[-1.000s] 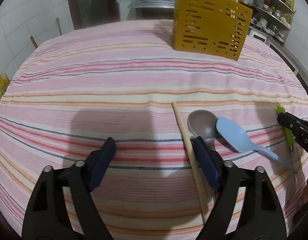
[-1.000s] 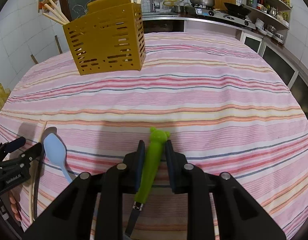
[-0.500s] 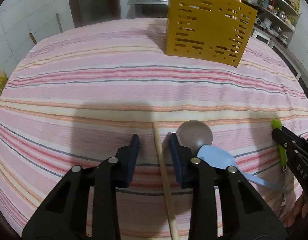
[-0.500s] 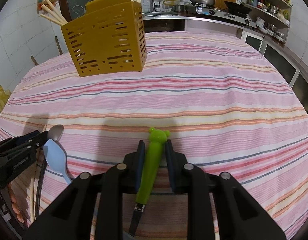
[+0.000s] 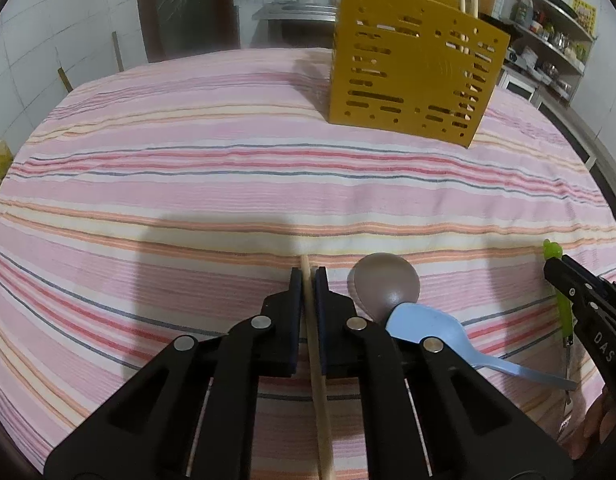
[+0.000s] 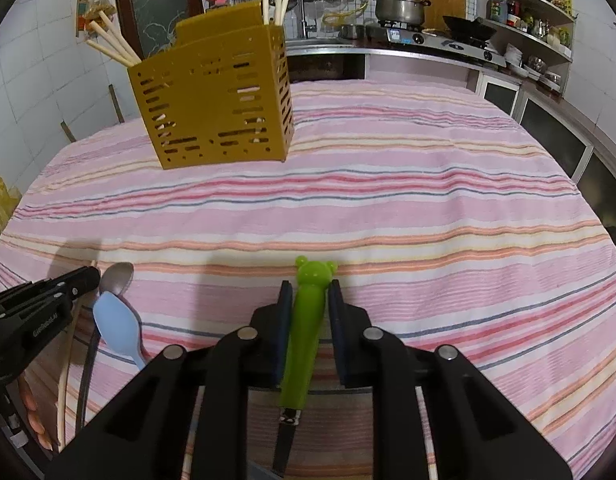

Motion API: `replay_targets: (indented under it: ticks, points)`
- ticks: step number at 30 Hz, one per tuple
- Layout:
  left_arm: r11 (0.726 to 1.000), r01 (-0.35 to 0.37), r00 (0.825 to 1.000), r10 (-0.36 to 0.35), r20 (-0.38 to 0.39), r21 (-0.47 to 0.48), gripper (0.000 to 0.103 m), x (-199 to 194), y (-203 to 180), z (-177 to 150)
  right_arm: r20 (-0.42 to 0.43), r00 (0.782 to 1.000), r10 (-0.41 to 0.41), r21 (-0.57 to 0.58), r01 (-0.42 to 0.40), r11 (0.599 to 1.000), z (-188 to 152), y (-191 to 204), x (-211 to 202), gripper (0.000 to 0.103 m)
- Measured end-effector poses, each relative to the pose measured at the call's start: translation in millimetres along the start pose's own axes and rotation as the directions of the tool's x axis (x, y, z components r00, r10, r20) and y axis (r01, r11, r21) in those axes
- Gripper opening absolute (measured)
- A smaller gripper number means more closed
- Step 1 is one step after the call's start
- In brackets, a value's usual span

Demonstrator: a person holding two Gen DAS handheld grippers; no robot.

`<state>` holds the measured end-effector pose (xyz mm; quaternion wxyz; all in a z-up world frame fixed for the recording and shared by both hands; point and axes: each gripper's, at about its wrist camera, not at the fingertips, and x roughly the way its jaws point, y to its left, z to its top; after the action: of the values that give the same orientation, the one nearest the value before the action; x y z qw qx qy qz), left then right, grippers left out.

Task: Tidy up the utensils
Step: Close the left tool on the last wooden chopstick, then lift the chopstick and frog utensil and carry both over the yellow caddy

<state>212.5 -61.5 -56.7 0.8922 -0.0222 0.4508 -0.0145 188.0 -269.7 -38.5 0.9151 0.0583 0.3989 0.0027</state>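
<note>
Clearly both tools are set up to carry loose utensils to the ochre slotted plastic utensil caddy (image 5: 412,76), which stands at the far side of the pink striped tablecloth (image 5: 187,184), well apart from everything lying near the person.

Furthest left, the left gripper (image 5: 308,276) has just been closing, and its blue pads now pinch the pale wooden chopstick (image 5: 318,380), which runs back between the fingers towards the camera. Gripping it near its far tip looks chosen so the long shaft can trail behind and later be tipped upright into the caddy, where similar pale sticks already stand.

Just right of that, the dull grey metal spoon (image 5: 384,286) lies bowl-up on the cloth, with the light blue plastic spoon (image 5: 426,326) overlapping its handle; both are free and seemingly left for a later pass.

Further right, the right gripper (image 6: 310,294) has just tightened a little, its jaws narrow, and grips the bright green bear-headed plastic handle of a small knife (image 6: 308,328), the dark blade pointing back towards the person, probably for safety.

Readable writing is scant: white letters "DAS" on the right gripper's side in the left view, and a small white word on the left gripper in the right view, too blurred to read
</note>
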Motion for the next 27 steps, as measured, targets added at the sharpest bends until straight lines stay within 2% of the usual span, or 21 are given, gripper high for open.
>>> replay_targets:
  ticks: [6,10,16,27]
  points:
    - [1.0,0.019,0.998,-0.019,0.064,0.005,0.004,-16,1,1,0.056,0.998,0.006,0.004,-0.007,1.0,5,2,-12,0.016]
    - [1.0,0.005,0.988,-0.009,0.156,0.025,0.004,-36,2,3,0.096,0.995,0.008,0.008,-0.009,1.0,7,3,-21,0.016]
    - [1.0,0.012,0.973,-0.016,0.231,0.019,0.004,-59,12,9,0.169,0.985,0.014,0.022,-0.018,1.0,10,2,-36,0.016]
    - [0.999,0.042,0.911,-0.047,0.409,0.021,0.004,-98,29,13,0.305,0.952,-0.014,0.023,0.008,1.0,13,1,-63,0.016]
